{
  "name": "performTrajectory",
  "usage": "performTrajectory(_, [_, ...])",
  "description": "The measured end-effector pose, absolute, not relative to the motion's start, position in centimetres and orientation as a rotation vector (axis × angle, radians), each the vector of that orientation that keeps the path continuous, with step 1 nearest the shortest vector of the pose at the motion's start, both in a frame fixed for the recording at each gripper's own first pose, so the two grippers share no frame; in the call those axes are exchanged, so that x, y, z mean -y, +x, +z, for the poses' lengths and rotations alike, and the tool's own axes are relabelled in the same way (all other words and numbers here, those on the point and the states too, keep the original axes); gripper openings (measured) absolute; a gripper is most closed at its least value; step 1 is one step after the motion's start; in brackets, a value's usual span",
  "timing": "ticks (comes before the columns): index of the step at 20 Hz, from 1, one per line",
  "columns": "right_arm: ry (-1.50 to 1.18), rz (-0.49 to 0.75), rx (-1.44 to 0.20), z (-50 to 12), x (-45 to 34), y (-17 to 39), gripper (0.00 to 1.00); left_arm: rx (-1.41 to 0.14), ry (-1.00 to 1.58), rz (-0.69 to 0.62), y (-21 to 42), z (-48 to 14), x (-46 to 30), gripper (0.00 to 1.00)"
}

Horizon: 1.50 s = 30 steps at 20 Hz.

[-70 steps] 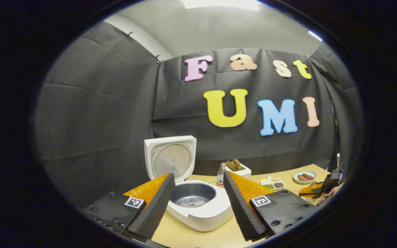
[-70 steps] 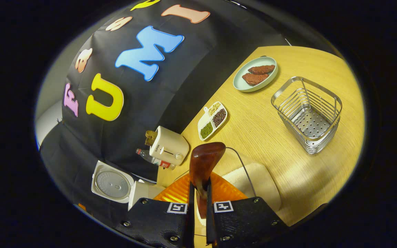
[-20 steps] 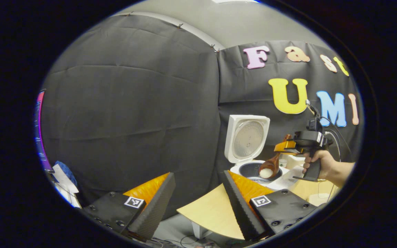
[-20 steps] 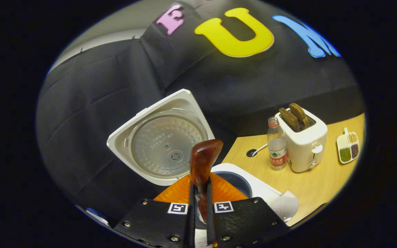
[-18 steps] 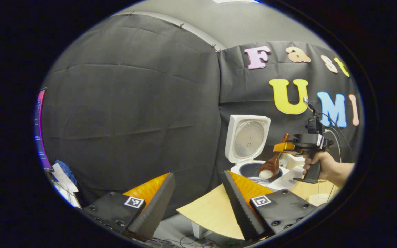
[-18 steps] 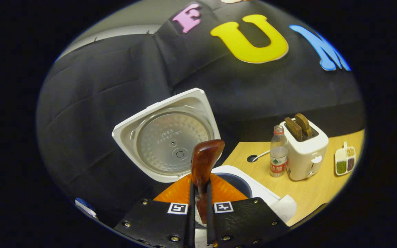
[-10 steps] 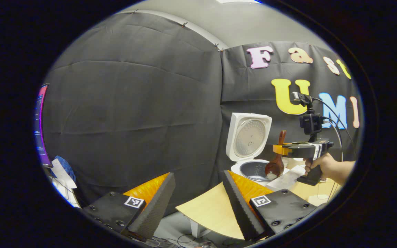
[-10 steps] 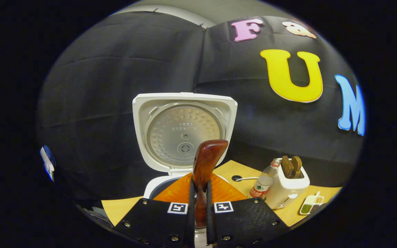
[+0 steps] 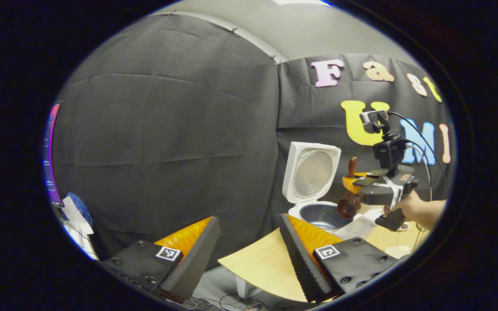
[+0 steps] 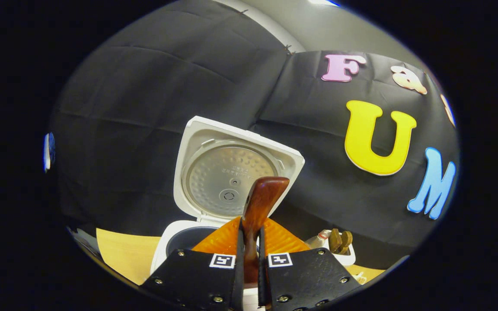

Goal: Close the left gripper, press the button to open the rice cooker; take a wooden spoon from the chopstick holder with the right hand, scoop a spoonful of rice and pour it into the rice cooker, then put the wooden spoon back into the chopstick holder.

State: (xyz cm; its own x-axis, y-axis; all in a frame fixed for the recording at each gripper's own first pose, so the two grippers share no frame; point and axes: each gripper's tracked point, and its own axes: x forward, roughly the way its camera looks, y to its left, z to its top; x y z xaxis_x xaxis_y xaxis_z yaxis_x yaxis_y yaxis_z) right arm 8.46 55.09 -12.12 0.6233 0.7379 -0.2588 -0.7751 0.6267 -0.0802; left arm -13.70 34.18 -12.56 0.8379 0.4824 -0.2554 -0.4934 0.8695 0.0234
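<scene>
Right tool around glossy reddish-brown wooden spoon

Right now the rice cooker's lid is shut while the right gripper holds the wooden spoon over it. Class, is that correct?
Not quite: the lid is open, standing upright behind the pot, as the right gripper view shows. The right gripper does hold the wooden spoon over the rice cooker.

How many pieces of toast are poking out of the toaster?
2. Both brown slices stand side by side in the top of the white toaster, low in the right gripper view beside the right gripper's fingers. The gripper hides part of the toaster.
</scene>
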Motion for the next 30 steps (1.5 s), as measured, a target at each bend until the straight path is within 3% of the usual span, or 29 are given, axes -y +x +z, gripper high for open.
performTrajectory(5, [0.209,0.825,-0.414,-10.8,-53.8,9.9,0.13,-0.238,-0.024,0.491,-12.9,-11.0,-34.1,0.97])
performTrajectory(11, [0.509,0.713,-0.499,-8.6,-48.2,11.4,0.13,-0.198,-0.023,0.434,-10.1,-9.0,-32.4,0.97])
performTrajectory(30, [0.424,0.338,-0.346,-5.1,-17.8,12.3,0.13,-0.090,-0.054,0.148,-1.2,-4.1,-16.9,0.97])
